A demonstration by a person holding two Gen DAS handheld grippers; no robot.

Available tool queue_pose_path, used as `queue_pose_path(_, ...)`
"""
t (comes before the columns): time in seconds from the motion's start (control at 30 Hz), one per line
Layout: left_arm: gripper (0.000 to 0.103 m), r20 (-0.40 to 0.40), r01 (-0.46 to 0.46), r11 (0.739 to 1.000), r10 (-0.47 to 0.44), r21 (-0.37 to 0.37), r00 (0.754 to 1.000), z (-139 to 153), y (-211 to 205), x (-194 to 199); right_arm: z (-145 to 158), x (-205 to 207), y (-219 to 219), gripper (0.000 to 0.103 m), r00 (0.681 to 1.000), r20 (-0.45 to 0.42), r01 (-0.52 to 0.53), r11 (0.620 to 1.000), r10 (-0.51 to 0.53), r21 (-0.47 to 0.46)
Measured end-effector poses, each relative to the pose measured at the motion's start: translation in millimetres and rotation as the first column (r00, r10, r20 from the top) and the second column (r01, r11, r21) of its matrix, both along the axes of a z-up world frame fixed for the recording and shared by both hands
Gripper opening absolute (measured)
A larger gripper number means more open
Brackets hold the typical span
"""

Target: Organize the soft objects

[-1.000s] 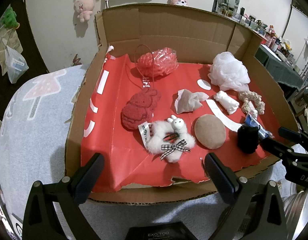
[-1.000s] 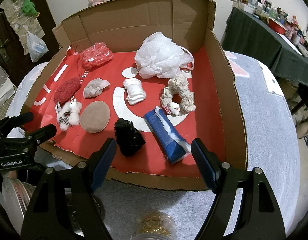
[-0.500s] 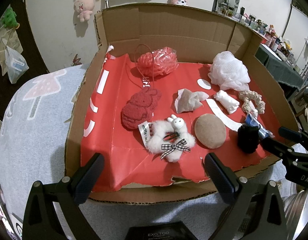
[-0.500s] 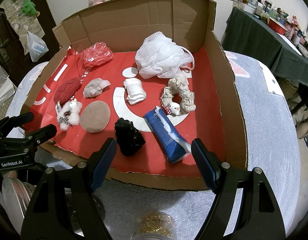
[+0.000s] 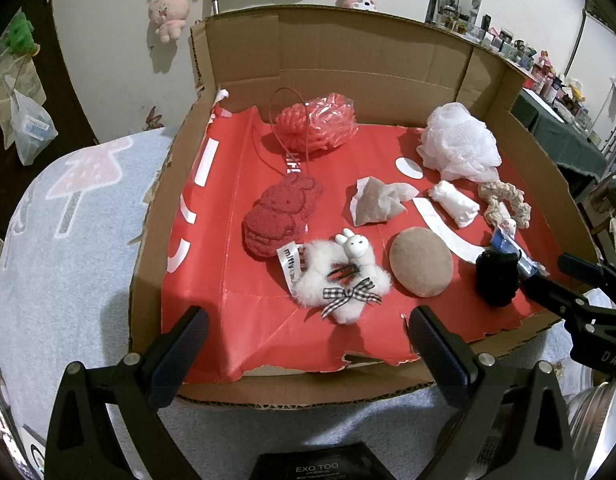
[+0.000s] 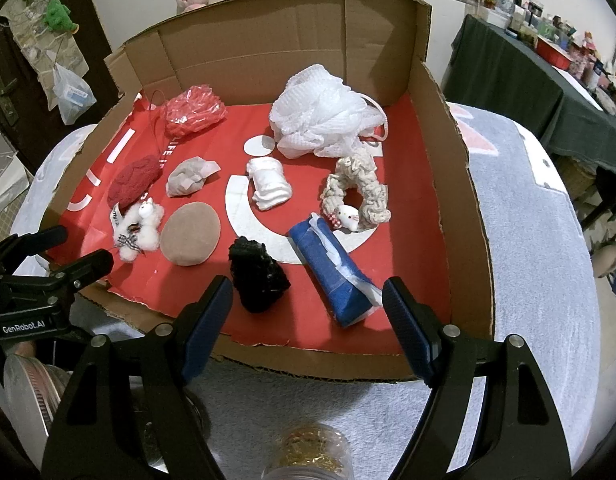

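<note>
Soft objects lie on red paper in an open cardboard box (image 5: 243, 60). I see a white fluffy bunny scrunchie (image 5: 340, 280), a dark red plush (image 5: 281, 216), a tan round pad (image 5: 422, 266), a black scrunchie (image 6: 257, 276), a blue roll (image 6: 334, 274), a cream scrunchie (image 6: 358, 192), a white mesh pouf (image 6: 324, 114) and a red bagged item (image 5: 318, 122). My left gripper (image 5: 303, 344) is open and empty at the box's front edge. My right gripper (image 6: 308, 314) is open and empty, in front of the black scrunchie and blue roll.
The box sits on a grey towel-covered table (image 6: 540, 240). A crumpled grey tissue (image 5: 374, 202) and a white rolled cloth (image 6: 269, 184) also lie inside. A jar lid (image 6: 312, 448) is below my right gripper. Metal tins (image 5: 596, 412) stand between the grippers.
</note>
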State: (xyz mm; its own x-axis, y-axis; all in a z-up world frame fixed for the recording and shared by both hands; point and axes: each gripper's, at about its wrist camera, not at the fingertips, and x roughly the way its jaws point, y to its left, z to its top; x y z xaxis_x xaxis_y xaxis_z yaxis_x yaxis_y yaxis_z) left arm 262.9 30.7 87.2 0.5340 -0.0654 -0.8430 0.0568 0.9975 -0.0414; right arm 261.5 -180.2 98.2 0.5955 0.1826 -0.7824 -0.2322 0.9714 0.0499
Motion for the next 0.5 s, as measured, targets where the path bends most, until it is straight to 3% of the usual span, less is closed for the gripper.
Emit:
queue_pose_path(0.2, 0.102, 0.008, 0.000, 1.000, 0.000, -0.001, 1.000, 1.9, -0.8, -0.6, 0.1, 0.4, 0.1, 0.077, 1.000, 0.000, 0.002, 1.000, -0.002, -0.002)
queue_pose_path(0.5, 0.102, 0.117, -0.024, 1.000, 0.026, -0.016, 0.993, 31.5, 12.2, -21.7, 10.6, -10.4, -3.5, 0.077, 0.999, 0.032, 0.004, 1.000, -0.003, -0.004)
